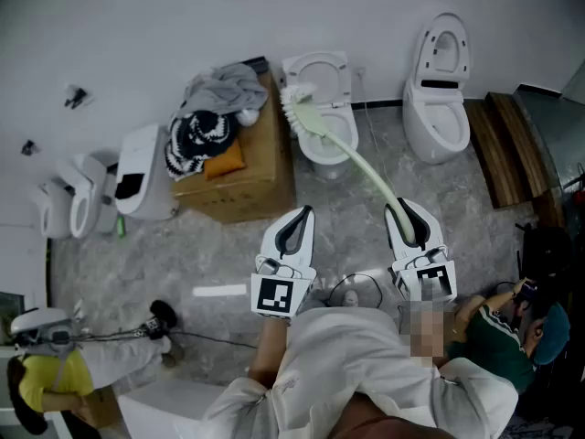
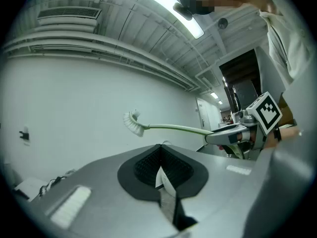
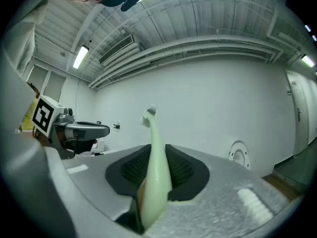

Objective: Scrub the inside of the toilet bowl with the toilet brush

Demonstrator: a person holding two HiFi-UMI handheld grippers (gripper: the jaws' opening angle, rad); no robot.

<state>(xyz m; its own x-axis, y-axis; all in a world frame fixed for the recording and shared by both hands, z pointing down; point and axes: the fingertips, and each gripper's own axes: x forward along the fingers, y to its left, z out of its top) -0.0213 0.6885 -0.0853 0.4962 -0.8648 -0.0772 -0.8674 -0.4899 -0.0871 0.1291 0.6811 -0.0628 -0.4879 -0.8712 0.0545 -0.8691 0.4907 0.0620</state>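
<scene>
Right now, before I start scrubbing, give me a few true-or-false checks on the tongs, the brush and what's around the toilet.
1. The right tongs are shut on the handle of the pale green toilet brush. True.
2. The left tongs grip the brush handle as well. False: they are shut with nothing between them.
3. A brown cardboard box with a pile of clothes on top stands right beside the middle white toilet. True.
4. The white toilet at the far right has its lid shut. False: its lid stands raised.
</scene>
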